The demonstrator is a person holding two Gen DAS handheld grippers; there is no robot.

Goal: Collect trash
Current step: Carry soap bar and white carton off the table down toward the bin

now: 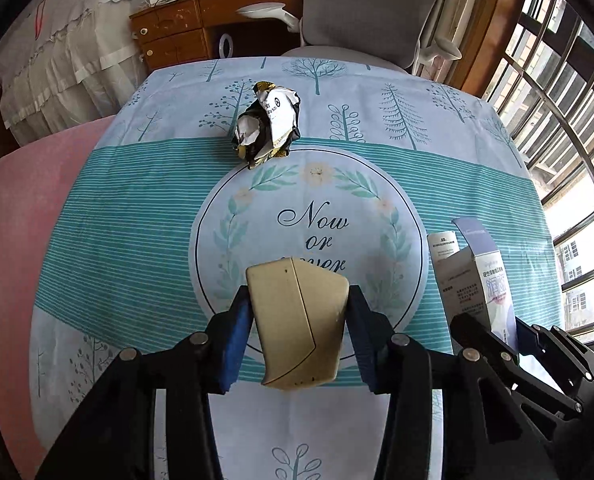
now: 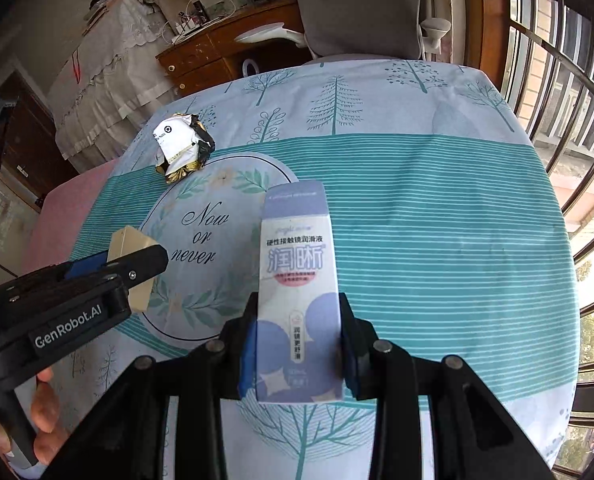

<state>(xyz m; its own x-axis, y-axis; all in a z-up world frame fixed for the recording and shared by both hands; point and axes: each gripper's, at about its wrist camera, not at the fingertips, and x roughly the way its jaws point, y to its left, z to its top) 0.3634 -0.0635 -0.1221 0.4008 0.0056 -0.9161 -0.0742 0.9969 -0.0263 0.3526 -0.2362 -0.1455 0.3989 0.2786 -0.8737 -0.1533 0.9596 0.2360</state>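
- Left gripper clamped on small gold box, lifted off desk.
- Right gripper clamped on pale eye-drop carton, also up.
- Left to do: crumpled wrapper sits at desk's far side; no bin in view, so both held items need dumping.

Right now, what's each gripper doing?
Left gripper: shut on the tan box.
Right gripper: shut on the carton.
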